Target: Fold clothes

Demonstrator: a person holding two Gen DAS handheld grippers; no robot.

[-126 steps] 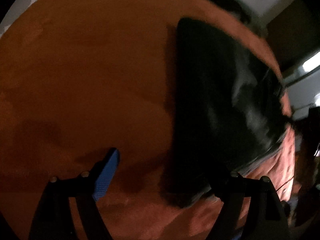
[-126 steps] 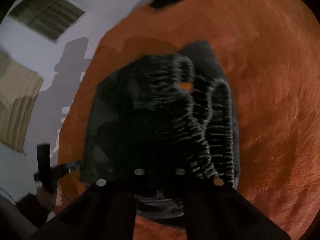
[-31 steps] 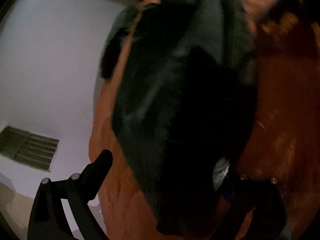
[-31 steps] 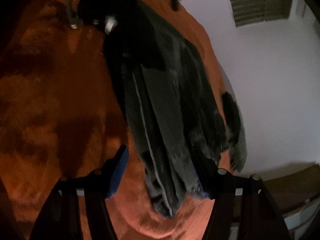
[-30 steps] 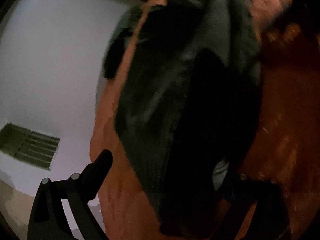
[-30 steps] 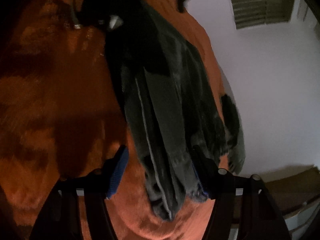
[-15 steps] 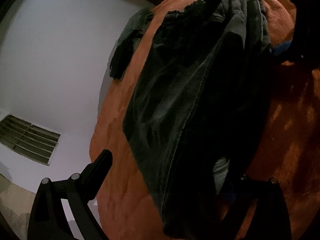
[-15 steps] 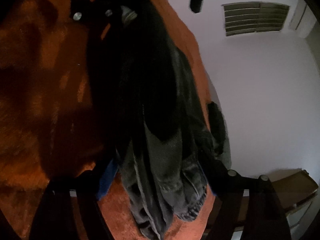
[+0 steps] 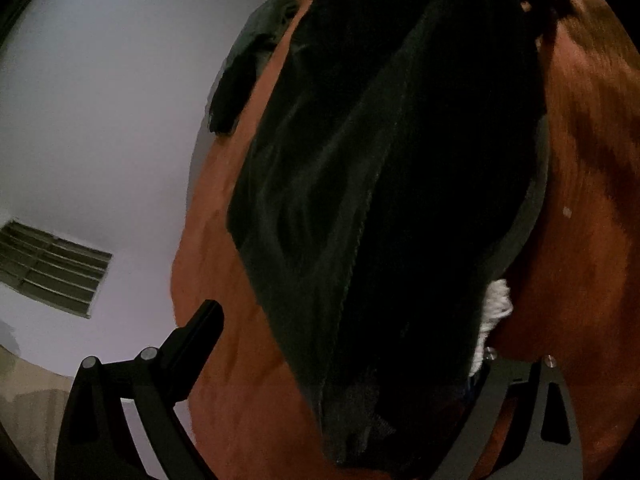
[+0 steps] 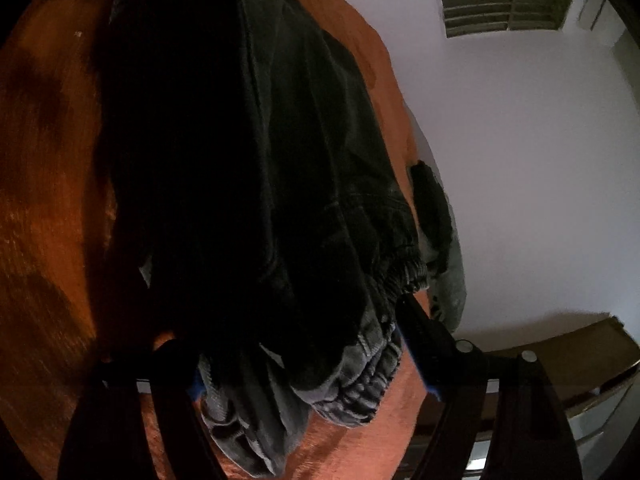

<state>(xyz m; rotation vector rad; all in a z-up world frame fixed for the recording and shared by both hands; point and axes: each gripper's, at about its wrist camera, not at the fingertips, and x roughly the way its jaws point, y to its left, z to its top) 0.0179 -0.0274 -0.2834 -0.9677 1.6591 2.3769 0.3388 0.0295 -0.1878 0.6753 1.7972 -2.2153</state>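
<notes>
Already the dark grey denim trousers (image 10: 256, 184) lie folded lengthwise on the orange fuzzy blanket (image 9: 592, 184), both the left gripper (image 9: 344, 364) and right gripper (image 10: 304, 344) spread wide astride opposite ends, so probably a crosswise fold remains.

Black tool (image 10: 300, 356), blue pads, silver screws.

The left gripper (image 9: 352, 344) points forward and downward with its jaws spread wide; one black finger (image 9: 200, 328) shows clearly at lower left, while the other at lower right is mostly hidden in shadow. The right gripper (image 10: 304, 344) also tilts downward, jaws wide apart, its right finger (image 10: 420, 336) showing a blue pad edge, the left finger dim.
</notes>
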